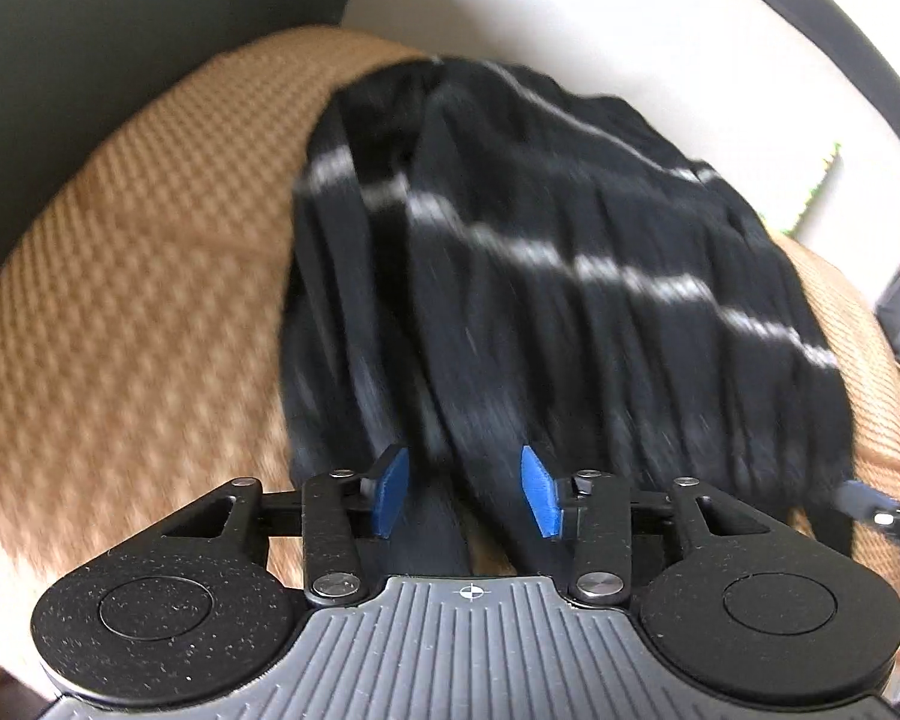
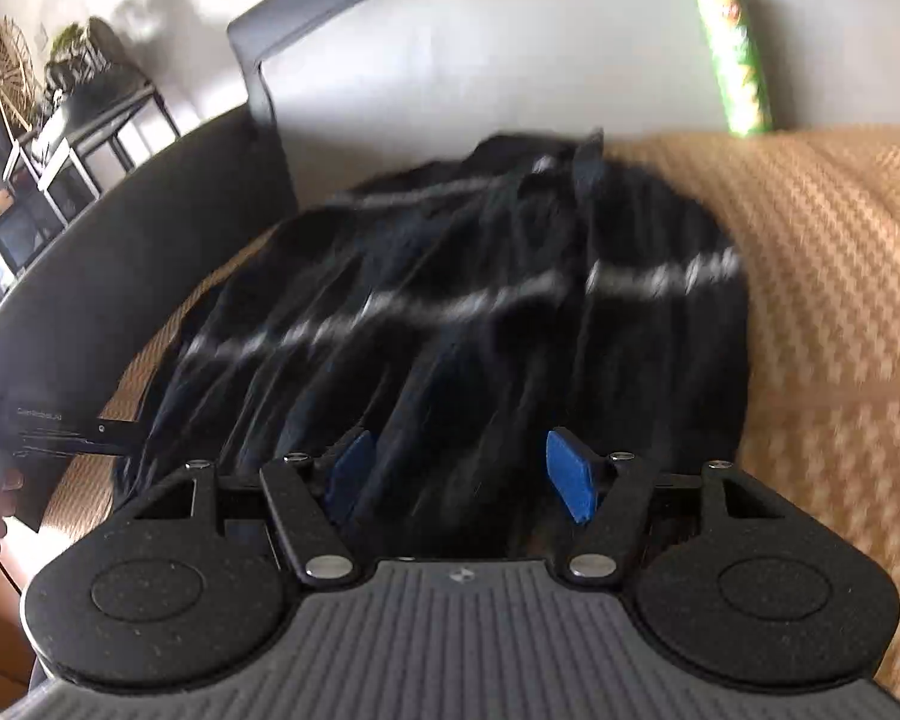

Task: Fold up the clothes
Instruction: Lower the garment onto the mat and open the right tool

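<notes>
While both tools (image 1: 465,492) (image 2: 462,477) gape released, the black garment (image 1: 540,276) lies on the sofa (image 1: 138,276).

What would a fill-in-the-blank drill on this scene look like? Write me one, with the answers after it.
1. The black garment is crossed by a ____ stripe.
2. It lies on a woven ____-coloured cover.
3. The tall tube against the wall is ____.
4. The blue pads of the left gripper stand ____.

Answers: white; tan; green; apart
</notes>
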`<state>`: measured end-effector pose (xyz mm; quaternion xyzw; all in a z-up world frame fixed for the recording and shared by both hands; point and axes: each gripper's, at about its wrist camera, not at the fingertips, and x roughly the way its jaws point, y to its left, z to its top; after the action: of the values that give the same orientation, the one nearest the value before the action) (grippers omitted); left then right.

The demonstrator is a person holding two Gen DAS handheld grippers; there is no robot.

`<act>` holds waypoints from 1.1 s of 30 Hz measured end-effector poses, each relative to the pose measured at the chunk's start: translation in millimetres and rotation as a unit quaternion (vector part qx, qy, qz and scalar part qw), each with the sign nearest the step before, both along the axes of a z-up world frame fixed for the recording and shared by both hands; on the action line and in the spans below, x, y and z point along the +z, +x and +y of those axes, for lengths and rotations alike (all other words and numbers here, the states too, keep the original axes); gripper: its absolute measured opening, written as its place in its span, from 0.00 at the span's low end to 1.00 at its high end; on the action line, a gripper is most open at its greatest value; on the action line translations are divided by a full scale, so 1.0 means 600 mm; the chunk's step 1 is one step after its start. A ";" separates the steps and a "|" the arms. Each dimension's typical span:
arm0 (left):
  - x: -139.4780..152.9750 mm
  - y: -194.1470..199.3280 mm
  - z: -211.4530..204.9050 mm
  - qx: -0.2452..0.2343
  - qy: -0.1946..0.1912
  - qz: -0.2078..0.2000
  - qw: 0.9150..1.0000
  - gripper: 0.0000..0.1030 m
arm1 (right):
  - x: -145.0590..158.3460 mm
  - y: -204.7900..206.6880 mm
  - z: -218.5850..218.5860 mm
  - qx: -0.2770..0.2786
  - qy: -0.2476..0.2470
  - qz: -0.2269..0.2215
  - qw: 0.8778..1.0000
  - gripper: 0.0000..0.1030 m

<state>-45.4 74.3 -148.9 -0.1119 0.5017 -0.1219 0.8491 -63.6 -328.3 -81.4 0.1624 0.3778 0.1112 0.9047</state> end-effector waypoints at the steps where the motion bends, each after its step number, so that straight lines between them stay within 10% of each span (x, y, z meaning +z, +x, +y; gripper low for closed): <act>1: -0.002 -0.011 -0.004 -0.002 -0.008 0.004 1.000 0.57 | -0.004 -0.008 0.007 0.000 -0.001 0.007 1.000 0.67; 13: -0.033 -0.042 -0.038 0.011 -0.055 0.012 0.998 0.61 | -0.078 -0.029 0.029 -0.033 0.049 0.066 0.996 0.63; 16: -0.028 -0.032 -0.053 0.017 -0.045 0.009 0.999 0.04 | -0.085 -0.016 0.038 -0.027 0.070 0.083 0.994 0.24; 18: -0.009 -0.036 -0.053 0.027 -0.048 -0.007 0.998 0.03 | -0.066 -0.019 0.034 -0.025 0.082 0.076 0.993 0.06; 24: 0.060 -0.076 -0.021 0.030 -0.048 -0.051 0.997 0.02 | 0.026 -0.071 0.009 0.004 0.066 0.023 0.998 0.06; 31: -0.010 -0.092 -0.023 0.023 -0.005 0.012 1.000 0.04 | -0.039 -0.111 0.013 0.001 0.047 0.095 0.994 0.00; 33: -0.016 -0.097 -0.023 0.027 0.009 0.009 1.000 0.22 | -0.059 -0.119 0.018 -0.001 0.046 0.110 0.993 0.00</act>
<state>-103.4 60.8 -158.3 -0.1193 0.5071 -0.0933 0.8485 -135.0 -317.7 -117.1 0.2151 0.4692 0.1094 0.8495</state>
